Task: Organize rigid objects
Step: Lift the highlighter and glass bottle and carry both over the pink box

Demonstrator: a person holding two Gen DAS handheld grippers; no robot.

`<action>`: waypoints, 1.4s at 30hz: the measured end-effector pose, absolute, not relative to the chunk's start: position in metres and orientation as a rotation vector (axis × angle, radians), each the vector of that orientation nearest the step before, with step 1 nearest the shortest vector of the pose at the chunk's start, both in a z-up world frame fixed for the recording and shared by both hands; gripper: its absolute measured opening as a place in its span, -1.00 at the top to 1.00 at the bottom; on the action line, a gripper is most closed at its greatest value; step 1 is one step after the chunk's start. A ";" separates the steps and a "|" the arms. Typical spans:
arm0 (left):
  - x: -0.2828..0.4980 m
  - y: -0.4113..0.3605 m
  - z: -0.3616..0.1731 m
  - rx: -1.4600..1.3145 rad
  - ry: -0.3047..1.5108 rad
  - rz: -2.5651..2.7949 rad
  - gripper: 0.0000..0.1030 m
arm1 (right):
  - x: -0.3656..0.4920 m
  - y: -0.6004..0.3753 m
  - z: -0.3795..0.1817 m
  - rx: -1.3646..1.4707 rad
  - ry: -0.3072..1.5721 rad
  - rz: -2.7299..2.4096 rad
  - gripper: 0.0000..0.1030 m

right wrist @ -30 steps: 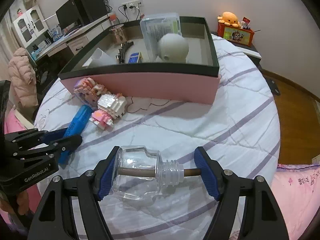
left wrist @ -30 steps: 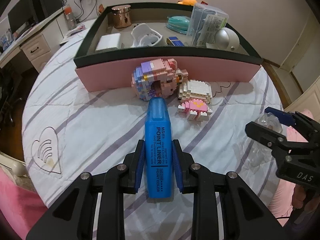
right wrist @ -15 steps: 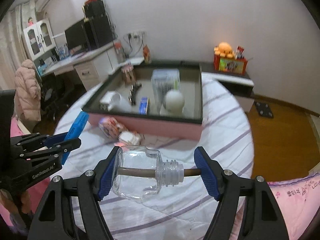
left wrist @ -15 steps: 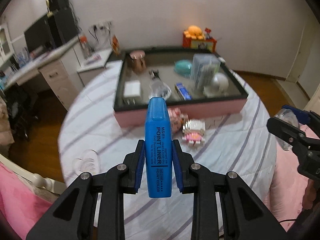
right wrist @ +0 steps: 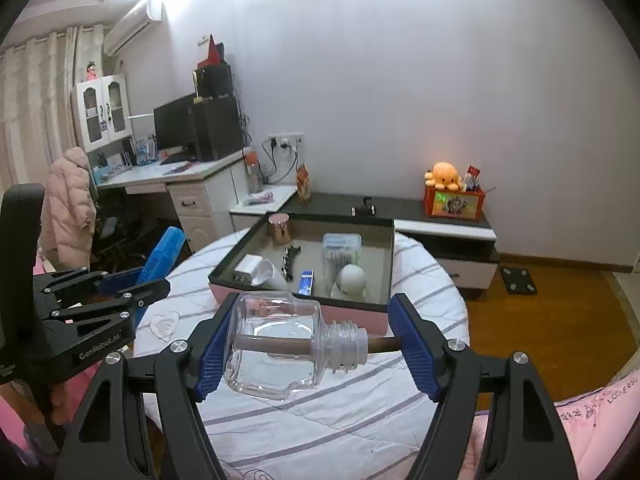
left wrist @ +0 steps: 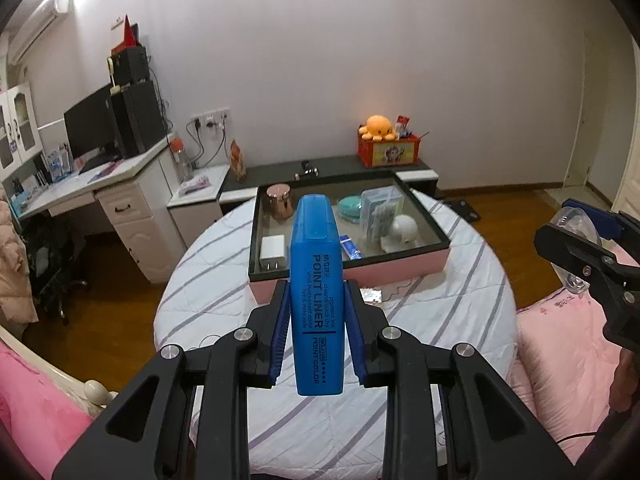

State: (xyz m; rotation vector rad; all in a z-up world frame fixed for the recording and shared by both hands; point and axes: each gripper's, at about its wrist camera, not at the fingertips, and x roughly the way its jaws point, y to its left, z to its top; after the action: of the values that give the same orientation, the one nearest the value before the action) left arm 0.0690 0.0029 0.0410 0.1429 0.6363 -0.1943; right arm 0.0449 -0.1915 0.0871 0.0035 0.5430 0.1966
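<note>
My left gripper (left wrist: 317, 336) is shut on a blue highlighter marked POINT LINER (left wrist: 316, 292), held high above the round table (left wrist: 224, 276). It also shows in the right wrist view (right wrist: 160, 258). My right gripper (right wrist: 314, 350) is shut on a clear glass bottle (right wrist: 276, 348) lying sideways with a brown stick through it, its neck pointing right. The bottle shows at the right edge of the left wrist view (left wrist: 574, 236). The pink tray with a dark rim (left wrist: 400, 270) sits at the table's far side.
The tray holds a copper jar (left wrist: 279, 201), a white charger (left wrist: 273, 249), a teal case (left wrist: 349, 206), a clear plastic box (left wrist: 378, 212), a white ball figure (left wrist: 404, 230) and a small blue pack (left wrist: 350, 247). A desk (left wrist: 100, 196) and a low cabinet (left wrist: 416, 174) stand behind.
Both grippers have risen and pulled back from the table with their objects. The table and tray now look much smaller and farther, and the block figures are mostly hidden behind the highlighter.
</note>
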 end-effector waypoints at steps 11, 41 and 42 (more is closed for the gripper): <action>0.057 0.001 0.044 0.147 0.619 -0.195 0.48 | 0.027 -0.194 0.095 0.009 0.499 0.203 -0.46; 0.169 -0.002 0.022 0.170 0.719 -0.202 0.48 | 0.131 -0.183 0.074 0.008 0.587 0.237 -0.46; 0.180 -0.003 0.019 0.170 0.732 -0.195 0.48 | 0.139 -0.181 0.071 0.006 0.594 0.243 -0.46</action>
State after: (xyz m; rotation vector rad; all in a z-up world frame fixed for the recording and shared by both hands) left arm 0.1797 -0.0026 0.0189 0.1703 0.7323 -0.1955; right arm 0.1395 -0.1812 0.0714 0.0062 0.5944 0.2426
